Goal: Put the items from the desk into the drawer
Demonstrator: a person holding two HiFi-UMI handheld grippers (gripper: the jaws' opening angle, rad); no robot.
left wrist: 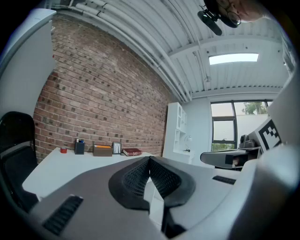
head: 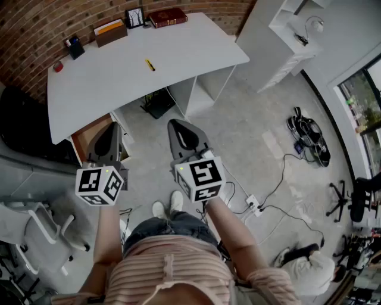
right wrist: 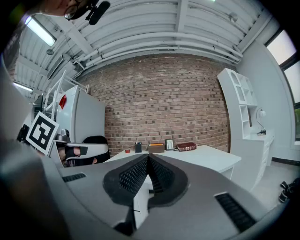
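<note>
The white desk (head: 178,53) carries a red book (head: 168,16), a small frame (head: 135,18), a cardboard box (head: 111,31), a dark pen holder (head: 75,47), a small red object (head: 58,67) and a yellow item (head: 150,65). Under its left front edge a drawer (head: 88,132) stands open, showing a brown inside. My left gripper (head: 112,128) hovers by the drawer, shut and empty. My right gripper (head: 178,126) is held in front of the desk, shut and empty. The left gripper view shows the left gripper (left wrist: 149,160) facing the desk (left wrist: 56,164). The right gripper view shows the right gripper (right wrist: 148,157) facing the desk (right wrist: 206,157).
A black office chair (head: 18,119) stands left of the desk and a white chair (head: 41,223) at lower left. A white shelf unit (head: 286,36) is at the right. Cables and a power strip (head: 255,205) lie on the floor, with shoes (head: 306,134) beyond.
</note>
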